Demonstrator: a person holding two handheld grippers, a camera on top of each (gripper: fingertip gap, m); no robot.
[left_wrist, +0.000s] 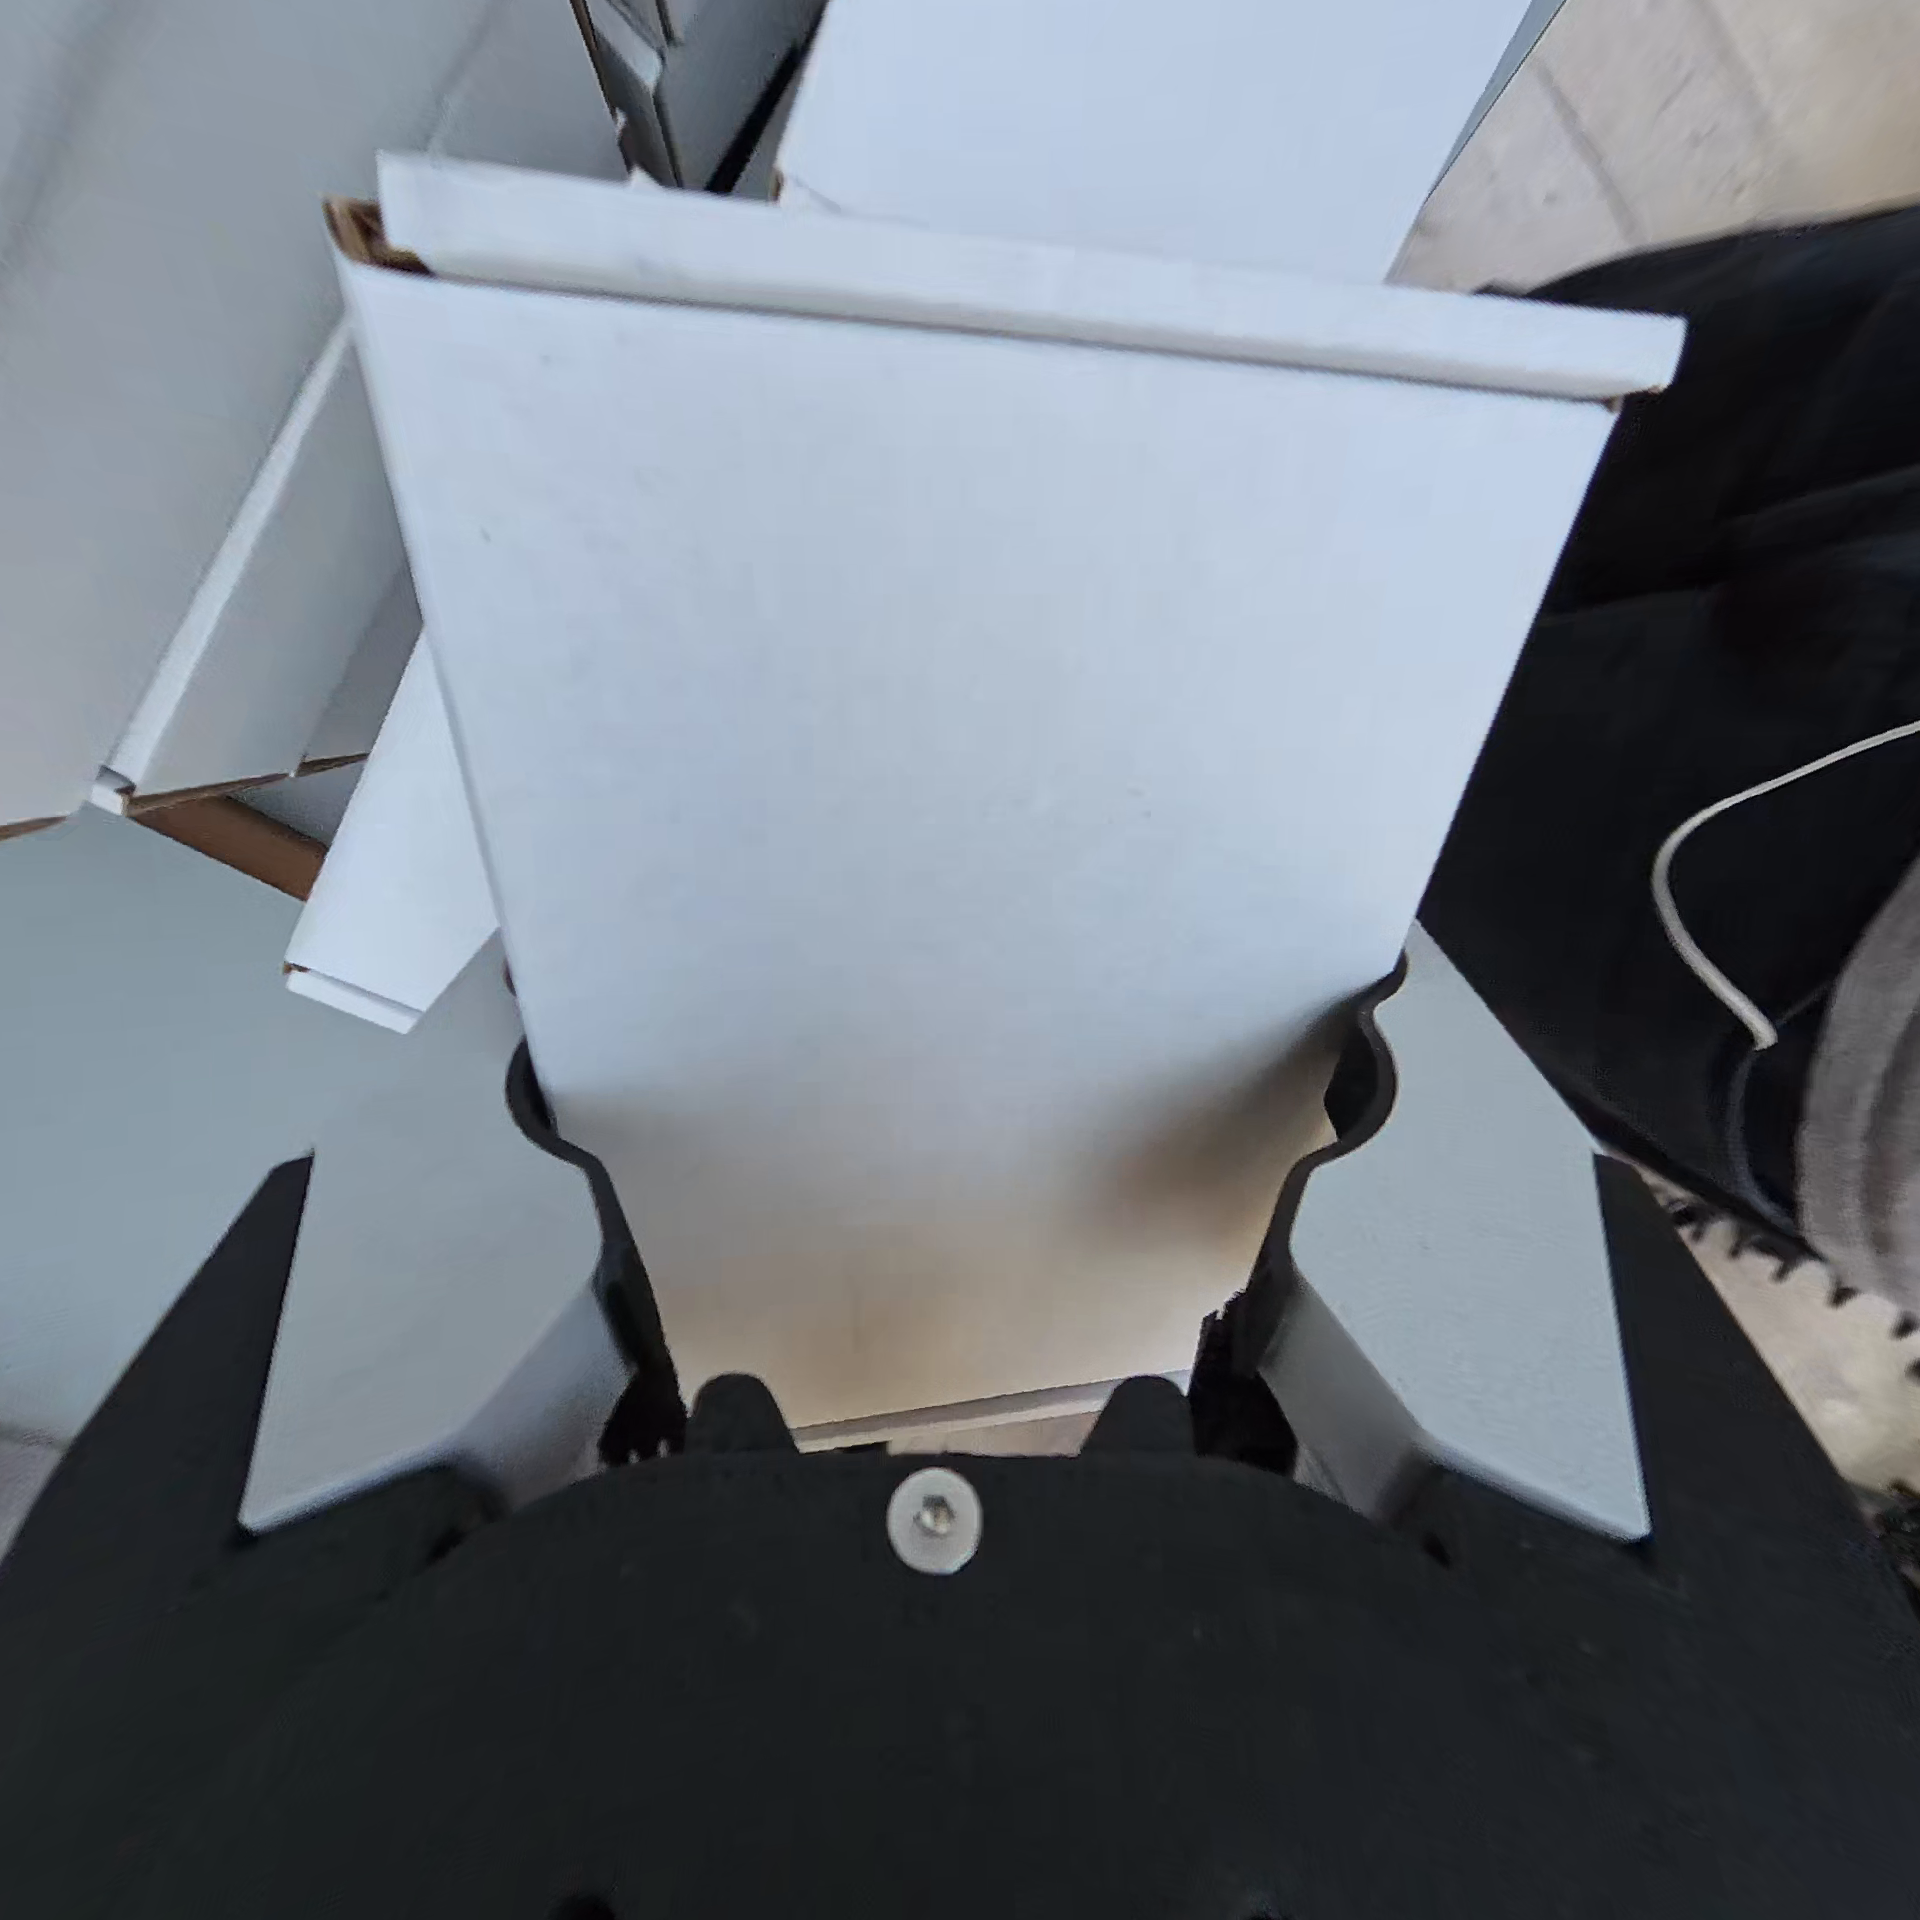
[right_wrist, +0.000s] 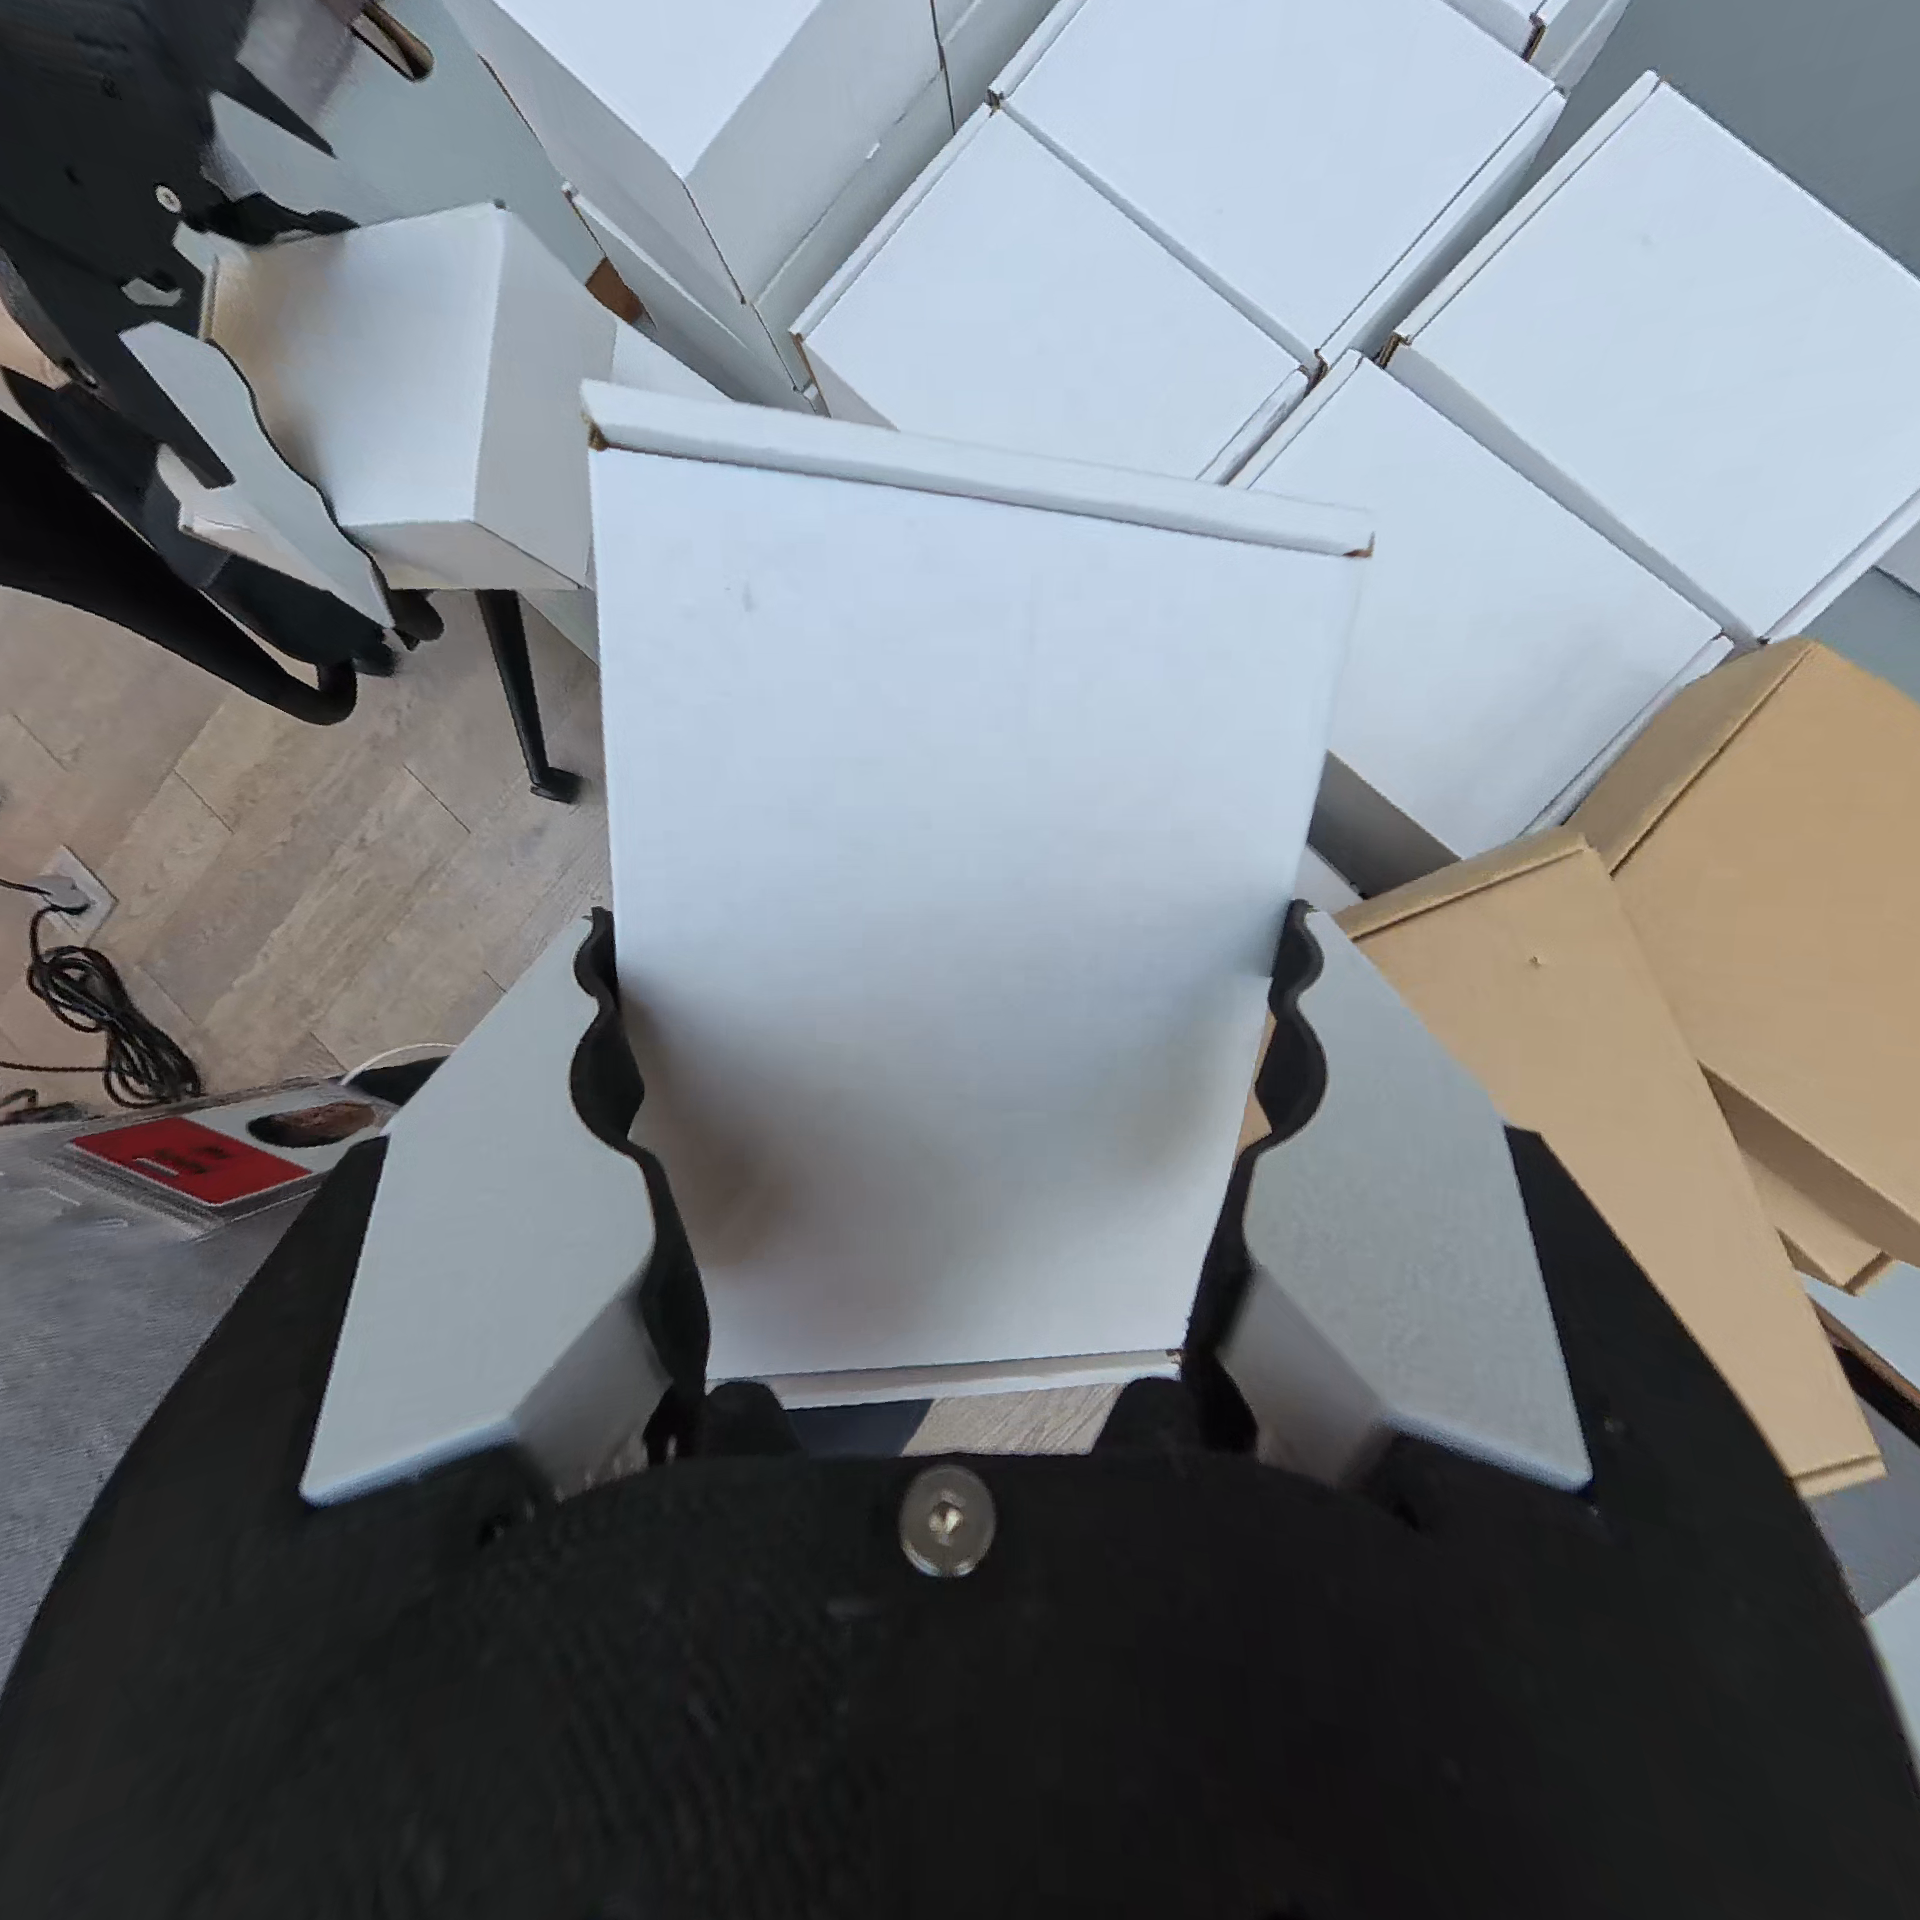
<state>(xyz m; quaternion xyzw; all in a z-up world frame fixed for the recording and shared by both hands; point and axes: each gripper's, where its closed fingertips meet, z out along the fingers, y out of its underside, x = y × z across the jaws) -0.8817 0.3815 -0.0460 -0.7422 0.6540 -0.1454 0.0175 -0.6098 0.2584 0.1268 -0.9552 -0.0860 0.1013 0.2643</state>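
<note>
The left gripper (left_wrist: 951, 1049) has its jaws spread fairly wide and clamped on the two side edges of a flat white cardboard box (left_wrist: 966, 727), whose near end sits deep between the fingers and whose far end reaches toward 12 o'clock, a folded lid lip running across its far edge. More white boxes (left_wrist: 208, 582) lie jumbled at 9 to 11 o'clock of it, and dark clothing (left_wrist: 1745, 644) with a thin white cord fills the 3 o'clock side. The right gripper (right_wrist: 948, 1023) is likewise spread about a box's width, its wavy black pads (right_wrist: 603, 1081) pressing both sides of a second white box (right_wrist: 966, 914) that points toward 12 o'clock. Beyond it, from 12 to 2 o'clock, closed white boxes in rows (right_wrist: 1195, 270) lie edge to edge; brown cardboard boxes (right_wrist: 1662, 997) overlap at 3 to 4 o'clock. At 10 o'clock the left gripper (right_wrist: 312, 499) shows farther off, gripping its own box above wooden flooring (right_wrist: 312, 831).
</note>
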